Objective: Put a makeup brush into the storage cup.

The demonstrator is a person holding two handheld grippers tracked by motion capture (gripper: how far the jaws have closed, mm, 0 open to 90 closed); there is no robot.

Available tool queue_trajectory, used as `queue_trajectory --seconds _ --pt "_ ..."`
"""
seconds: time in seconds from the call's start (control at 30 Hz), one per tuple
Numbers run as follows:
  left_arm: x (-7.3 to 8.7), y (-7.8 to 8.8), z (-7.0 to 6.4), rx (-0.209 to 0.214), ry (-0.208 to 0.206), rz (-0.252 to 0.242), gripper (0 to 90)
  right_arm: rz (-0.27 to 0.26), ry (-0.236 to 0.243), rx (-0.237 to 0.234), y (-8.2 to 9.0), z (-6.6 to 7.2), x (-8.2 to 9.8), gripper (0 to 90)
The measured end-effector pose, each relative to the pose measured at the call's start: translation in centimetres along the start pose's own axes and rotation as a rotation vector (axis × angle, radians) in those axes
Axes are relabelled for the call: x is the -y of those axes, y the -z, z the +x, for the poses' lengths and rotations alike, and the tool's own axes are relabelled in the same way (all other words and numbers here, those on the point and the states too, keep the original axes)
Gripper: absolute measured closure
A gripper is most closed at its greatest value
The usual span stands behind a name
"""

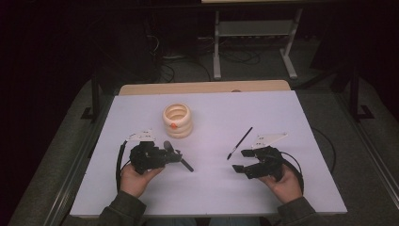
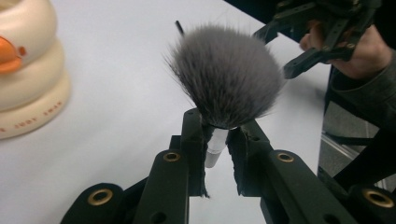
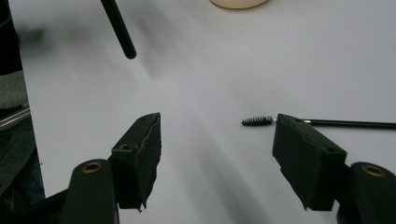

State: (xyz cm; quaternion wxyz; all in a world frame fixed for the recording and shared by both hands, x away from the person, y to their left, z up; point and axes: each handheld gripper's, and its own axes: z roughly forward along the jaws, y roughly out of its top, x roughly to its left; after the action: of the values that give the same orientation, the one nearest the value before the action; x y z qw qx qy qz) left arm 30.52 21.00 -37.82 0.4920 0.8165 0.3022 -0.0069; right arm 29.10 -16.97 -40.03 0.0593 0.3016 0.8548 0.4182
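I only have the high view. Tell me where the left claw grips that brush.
Observer: The left claw pinches the brush on its white neck, just under the grey bristles.
Operator: Now report the right claw.
Observer: The right claw stands open, nothing between its jaws.
Operator: Describe the thin wand's tip.
Observer: The wand ends in a small spiral-bristled head, just beyond one jaw.
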Motion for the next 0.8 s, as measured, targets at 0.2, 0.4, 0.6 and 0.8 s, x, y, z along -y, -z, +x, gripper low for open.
queue_trajectory --seconds 0.2,0.4,0.6,0.8 --pt "-1.6 0.3 0.8 -0.005 0.007 0.007 76.4 -0.001 -0.003 0.028 0.8 -0.2 0.4 30.0" --pt "-3.8 0.7 1.3 -0.031 0.000 0.028 76.4 -0.020 -0.015 0.040 1.3 -0.4 0.5 29.9" --pt "-6.5 1.3 1.7 -0.062 -0.018 0.043 76.4 -0.019 -0.019 0.043 1.4 -0.7 0.6 29.9" --pt "-8.6 1.8 2.4 -0.085 -0.007 0.043 76.4 -0.020 -0.017 0.041 1.4 -0.7 0.6 29.8"
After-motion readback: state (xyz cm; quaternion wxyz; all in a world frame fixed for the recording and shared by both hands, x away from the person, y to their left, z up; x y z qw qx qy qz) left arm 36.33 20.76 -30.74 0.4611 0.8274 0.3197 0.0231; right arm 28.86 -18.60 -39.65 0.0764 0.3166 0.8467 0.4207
